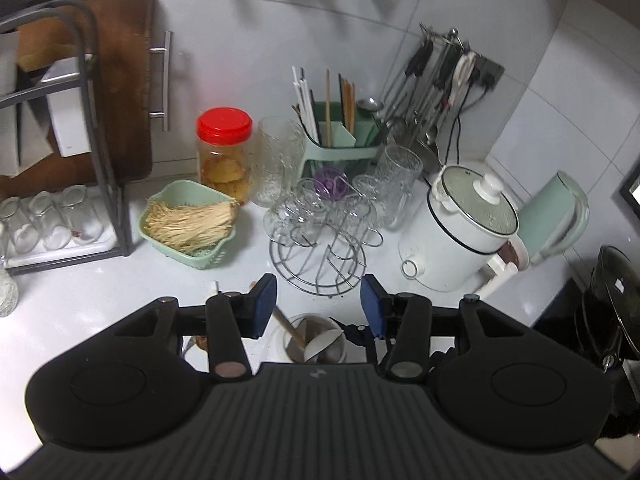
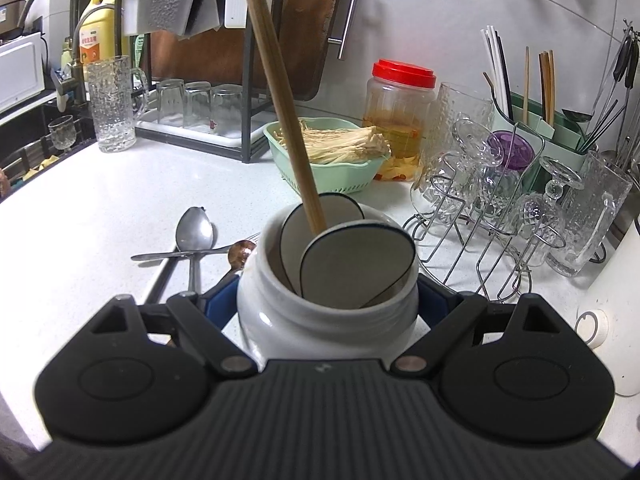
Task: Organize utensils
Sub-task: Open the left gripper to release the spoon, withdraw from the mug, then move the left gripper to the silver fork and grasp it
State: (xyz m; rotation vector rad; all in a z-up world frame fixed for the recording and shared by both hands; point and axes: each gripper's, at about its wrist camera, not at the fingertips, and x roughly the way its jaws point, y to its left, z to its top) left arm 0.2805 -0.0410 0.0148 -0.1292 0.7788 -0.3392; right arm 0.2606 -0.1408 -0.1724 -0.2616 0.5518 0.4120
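Two white spoons [image 2: 356, 266], one wooden handle [image 2: 280, 92], in white jar [image 2: 328, 320]

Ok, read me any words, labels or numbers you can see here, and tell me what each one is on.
Nothing can be read for certain.
Tall yellow plastic bottle by the tap: orange label with white characters, too blurred to read.
White electric cooker: no visible lettering.
Red-lidded clear plastic jar: no label showing.

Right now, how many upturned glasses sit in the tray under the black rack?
3 glasses, side by side in the white tray: left, middle, right. More may hide behind the rack's post.
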